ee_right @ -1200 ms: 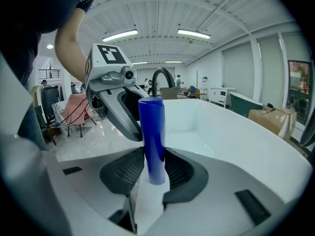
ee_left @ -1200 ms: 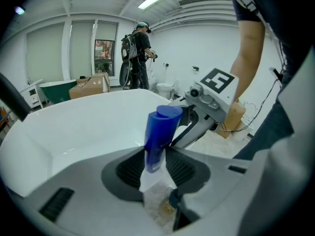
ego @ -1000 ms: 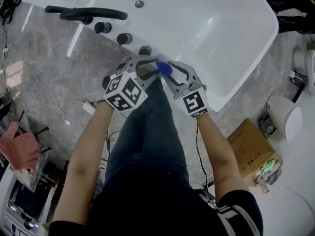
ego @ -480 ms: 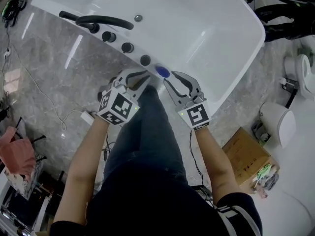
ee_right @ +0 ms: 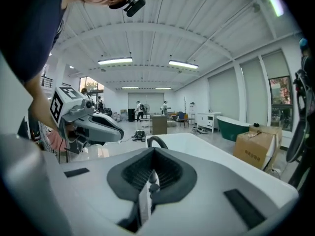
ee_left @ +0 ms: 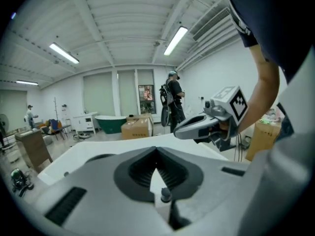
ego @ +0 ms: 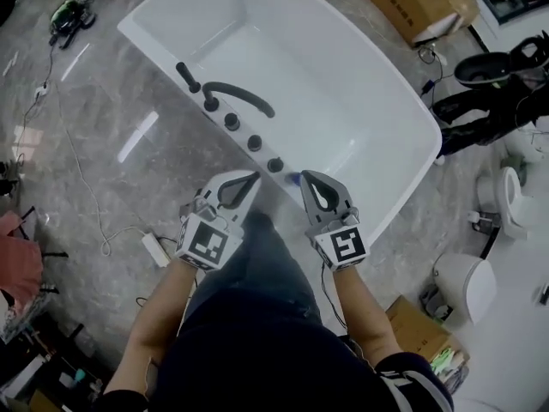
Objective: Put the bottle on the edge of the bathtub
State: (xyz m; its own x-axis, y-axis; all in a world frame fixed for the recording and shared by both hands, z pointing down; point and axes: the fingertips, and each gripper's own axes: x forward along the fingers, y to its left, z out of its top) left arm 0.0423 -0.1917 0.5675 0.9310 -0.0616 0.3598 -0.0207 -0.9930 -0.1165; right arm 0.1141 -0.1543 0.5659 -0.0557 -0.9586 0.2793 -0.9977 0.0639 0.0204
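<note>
White acrylic fills the middle of the head view: the bathtub (ego: 377, 84) lies slantwise on a grey marble floor (ego: 111, 161). Along its near-left rim runs a black faucet (ego: 238, 94), and nearer still a row of three black knobs (ego: 254, 142). Just right of the nearest knob the bottle (ego: 292, 178) stands on that rim; only its blue top can be made out. It sits between the tips of the two grippers and touches neither. The left gripper (ego: 250, 178) is just left of it and the right gripper (ego: 306, 179) just right, both held above the rim. Each gripper's own view shows its jaws pressed together with nothing between them; they have just been closing.

On the floor left of the person's left arm lies a white power strip (ego: 155, 249) with a thin cable (ego: 81, 178) trailing far-left. A cardboard box (ego: 412, 3) sits beyond the far end of the tub, and a second box (ego: 420, 320) lies near right. A white toilet (ego: 504, 202) stands right of the tub, with a black object (ego: 489, 80) farther off that I cannot identify. A pink cloth (ego: 17, 269) shows at the left edge.

The gripper views show a wide hall with a white ribbed ceiling and strip lights (ee_right: 115, 61). A dark green tub (ee_right: 232, 126) stands at the far side, and people (ee_right: 139, 109) stand in the distance.
</note>
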